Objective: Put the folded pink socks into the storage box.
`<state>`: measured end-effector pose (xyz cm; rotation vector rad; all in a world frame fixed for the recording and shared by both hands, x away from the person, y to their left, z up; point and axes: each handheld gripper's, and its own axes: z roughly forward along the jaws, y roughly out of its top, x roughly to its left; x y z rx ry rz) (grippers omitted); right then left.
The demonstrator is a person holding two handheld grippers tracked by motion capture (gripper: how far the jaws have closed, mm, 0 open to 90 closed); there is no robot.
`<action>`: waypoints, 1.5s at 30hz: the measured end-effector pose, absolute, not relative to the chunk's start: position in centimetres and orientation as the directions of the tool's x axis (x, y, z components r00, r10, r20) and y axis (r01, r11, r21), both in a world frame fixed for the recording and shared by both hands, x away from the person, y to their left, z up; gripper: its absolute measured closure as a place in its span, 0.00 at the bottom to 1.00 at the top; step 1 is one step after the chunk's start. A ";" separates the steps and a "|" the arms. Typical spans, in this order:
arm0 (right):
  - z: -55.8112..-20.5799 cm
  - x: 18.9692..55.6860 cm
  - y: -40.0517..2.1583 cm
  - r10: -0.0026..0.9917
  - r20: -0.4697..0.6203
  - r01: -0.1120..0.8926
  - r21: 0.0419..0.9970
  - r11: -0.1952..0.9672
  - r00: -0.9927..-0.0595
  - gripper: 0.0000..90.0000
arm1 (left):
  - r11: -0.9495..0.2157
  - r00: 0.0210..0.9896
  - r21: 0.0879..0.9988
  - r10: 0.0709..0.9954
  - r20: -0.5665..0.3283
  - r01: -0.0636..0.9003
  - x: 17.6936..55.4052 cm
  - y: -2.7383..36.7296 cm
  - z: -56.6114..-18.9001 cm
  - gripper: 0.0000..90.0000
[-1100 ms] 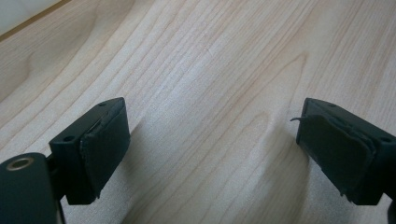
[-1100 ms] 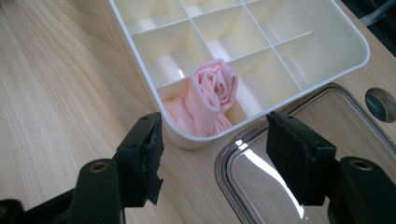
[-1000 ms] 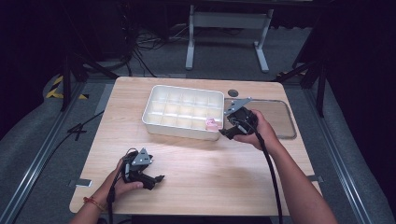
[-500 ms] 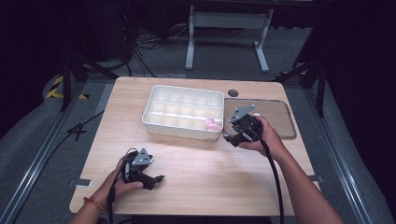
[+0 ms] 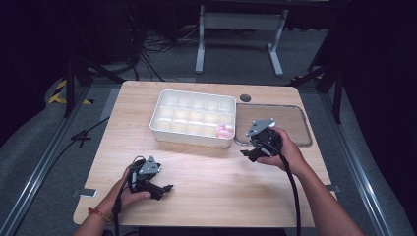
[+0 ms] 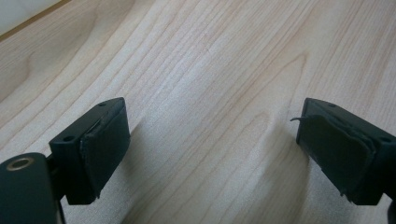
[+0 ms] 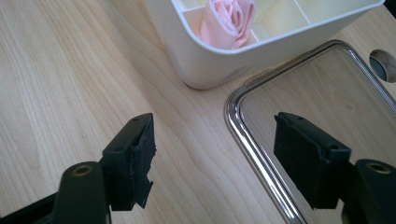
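A white compartment tray (image 5: 189,139) stands at the middle back of the wooden table. A rolled pink cloth (image 5: 224,130) lies in its near right corner compartment, also seen in the right gripper view as the pink cloth (image 7: 229,21) inside the tray (image 7: 210,65). My right gripper (image 5: 248,155) hovers just off that corner, over the table and the edge of a clear lid (image 5: 295,123). The right gripper (image 7: 215,144) is open; its jaws have just been opening, with nothing between them. My left gripper (image 5: 164,191) rests near the front left, and this left gripper (image 6: 212,140) is open over bare wood.
The clear lid has a chrome rim (image 7: 243,135) and lies flat right of the tray. A round grey grommet (image 5: 245,98) sits in the tabletop behind it. Dark floor, cables and a stand surround the table.
My right gripper has drawn back from the tray's corner toward the person and sunk a little, its jaws wider apart. The pink cloth stays in its compartment. The left gripper has kept still.
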<state>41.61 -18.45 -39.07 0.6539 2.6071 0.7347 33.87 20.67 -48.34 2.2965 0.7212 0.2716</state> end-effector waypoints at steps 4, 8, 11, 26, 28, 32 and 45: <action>-39.3 41.2 -19.0 0.517 -0.225 0.332 0.547 0.768 -0.826 0.33 | -0.597 0.823 0.683 0.568 -0.010 0.421 33.9 20.7 -48.3 0.11; -39.6 40.9 -19.4 0.519 -0.221 0.334 0.550 0.765 -0.826 0.33 | -0.597 0.823 0.683 0.568 -0.010 0.421 33.9 20.7 -48.3 0.11; -39.8 40.6 -19.9 0.524 -0.225 0.336 0.551 0.764 -0.822 0.33 | -0.597 0.823 0.683 0.569 -0.011 0.421 33.9 20.7 -48.3 0.11; -40.7 39.1 -21.4 0.530 -0.227 0.346 0.542 0.766 -0.817 0.34 | -0.596 0.822 0.683 0.570 -0.011 0.422 33.9 20.7 -48.3 0.11; -41.0 38.9 -21.7 0.529 -0.230 0.345 0.540 0.767 -0.817 0.34 | -0.596 0.822 0.683 0.570 -0.010 0.422 33.9 20.7 -48.3 0.11; -41.3 38.6 -22.1 0.531 -0.230 0.347 0.540 0.767 -0.815 0.34 | -0.596 0.822 0.683 0.570 -0.011 0.423 33.9 20.7 -48.3 0.11; -42.4 37.2 -23.7 0.547 -0.230 0.362 0.540 0.760 -0.805 0.34 | -0.595 0.821 0.683 0.571 -0.011 0.423 33.8 20.7 -48.3 0.11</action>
